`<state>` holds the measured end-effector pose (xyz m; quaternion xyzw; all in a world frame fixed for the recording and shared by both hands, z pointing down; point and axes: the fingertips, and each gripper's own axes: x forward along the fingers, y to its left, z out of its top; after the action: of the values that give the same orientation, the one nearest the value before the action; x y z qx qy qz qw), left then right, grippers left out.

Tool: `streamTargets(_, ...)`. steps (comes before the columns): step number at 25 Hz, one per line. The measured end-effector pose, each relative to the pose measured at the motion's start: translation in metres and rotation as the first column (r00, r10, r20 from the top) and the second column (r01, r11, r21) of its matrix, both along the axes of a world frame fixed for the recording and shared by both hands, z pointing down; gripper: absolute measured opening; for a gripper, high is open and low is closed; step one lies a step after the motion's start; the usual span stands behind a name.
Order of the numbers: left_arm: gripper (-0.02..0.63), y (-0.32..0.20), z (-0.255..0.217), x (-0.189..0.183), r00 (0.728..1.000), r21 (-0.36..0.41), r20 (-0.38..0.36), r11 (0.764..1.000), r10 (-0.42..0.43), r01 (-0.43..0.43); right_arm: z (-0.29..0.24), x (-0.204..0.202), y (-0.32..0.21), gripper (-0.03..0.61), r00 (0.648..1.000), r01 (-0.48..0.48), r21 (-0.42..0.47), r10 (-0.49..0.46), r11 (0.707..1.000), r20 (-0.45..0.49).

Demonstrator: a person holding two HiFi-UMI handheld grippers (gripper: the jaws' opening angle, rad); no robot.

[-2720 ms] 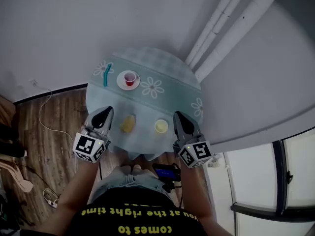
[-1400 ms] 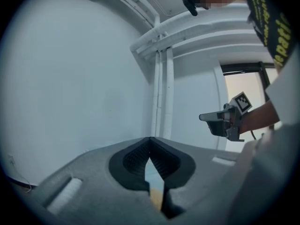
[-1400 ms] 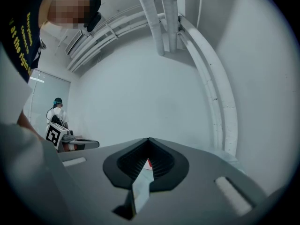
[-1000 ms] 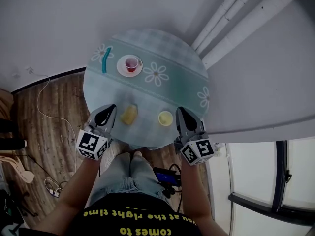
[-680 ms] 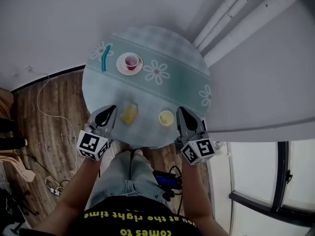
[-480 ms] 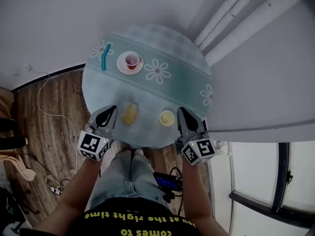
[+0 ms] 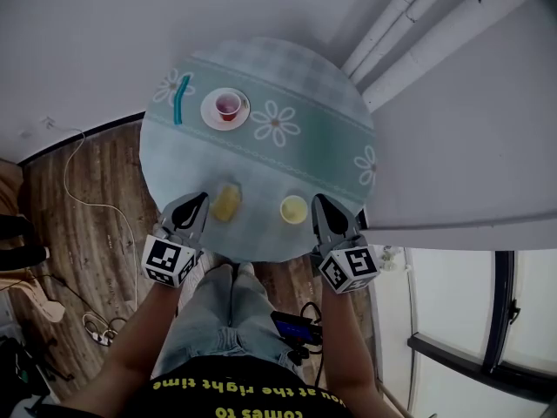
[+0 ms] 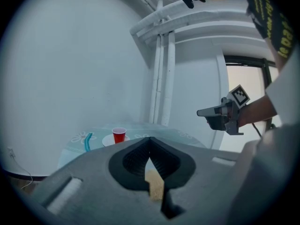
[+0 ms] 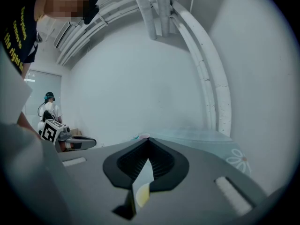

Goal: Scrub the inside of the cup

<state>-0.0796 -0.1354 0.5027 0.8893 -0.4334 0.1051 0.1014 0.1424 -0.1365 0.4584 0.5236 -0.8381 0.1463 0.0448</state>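
A red cup point(image 7: 228, 105) stands on a white saucer point(image 7: 212, 114) at the far side of the round table point(image 7: 322, 138); it also shows in the left gripper view as the red cup point(image 8: 119, 135). A teal brush point(image 7: 178, 98) lies left of it. Near the front edge lie a yellow sponge point(image 7: 226, 203) and a small yellow cup point(image 7: 293, 208). My left gripper point(image 7: 197, 201) is shut and empty, just left of the sponge. My right gripper point(image 7: 318, 203) is shut and empty, just right of the yellow cup.
The table wears a pale teal cloth with daisies point(image 7: 275, 124). White pipes point(image 7: 409, 24) run along the wall behind it. Wooden floor with a white cable point(image 7: 70, 190) lies to the left; a dark device point(image 7: 294, 327) sits on the floor by the person's legs.
Both grippers have sunk a little at the table's near edge and stay shut and empty. The head view has shifted, so the table sits higher in the picture.
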Motion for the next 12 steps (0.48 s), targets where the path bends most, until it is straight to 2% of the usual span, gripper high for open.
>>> streamTargets(12,0.001,-0.002,0.031,0.01,1.0,-0.05,0.017,0.999,0.005,-0.004,0.051,0.008,0.004,0.006,1.0,-0.016,-0.101,0.013,0.995,-0.025)
